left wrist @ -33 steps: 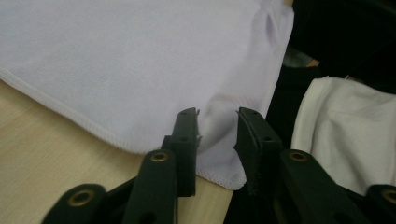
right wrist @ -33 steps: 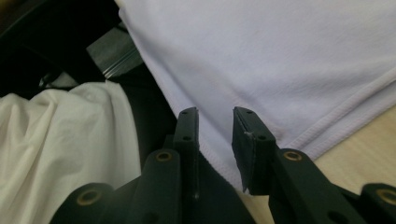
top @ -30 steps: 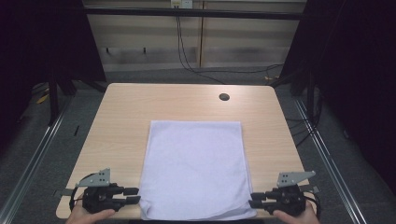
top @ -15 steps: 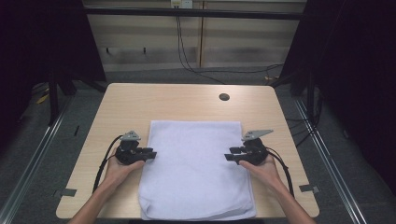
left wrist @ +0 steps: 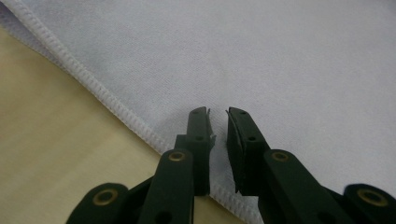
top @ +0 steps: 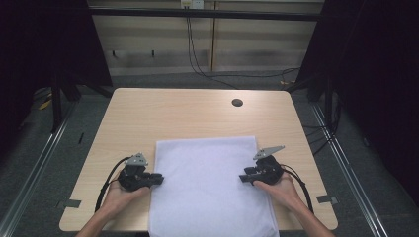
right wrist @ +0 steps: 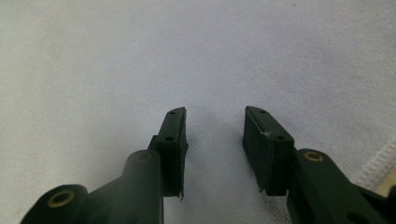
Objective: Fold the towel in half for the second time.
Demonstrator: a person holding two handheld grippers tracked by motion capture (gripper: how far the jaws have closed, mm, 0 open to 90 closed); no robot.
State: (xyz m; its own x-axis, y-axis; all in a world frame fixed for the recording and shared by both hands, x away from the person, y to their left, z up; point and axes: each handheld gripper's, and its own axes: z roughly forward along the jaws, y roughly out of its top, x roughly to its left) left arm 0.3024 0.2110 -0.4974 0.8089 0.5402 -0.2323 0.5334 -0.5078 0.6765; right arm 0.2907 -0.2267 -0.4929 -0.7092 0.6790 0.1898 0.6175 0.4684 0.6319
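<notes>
Now cloth (top: 210,187) under both jaws.

No text, label, brand, number or sign can be read; none is made out on the white cloth (top: 210,187), the table (top: 173,113) or the black jaws.

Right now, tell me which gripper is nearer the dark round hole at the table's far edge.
Right. The right gripper sits at the cloth's right edge, more directly below the hole; the left gripper is at the cloth's left edge, farther across the table.
</notes>
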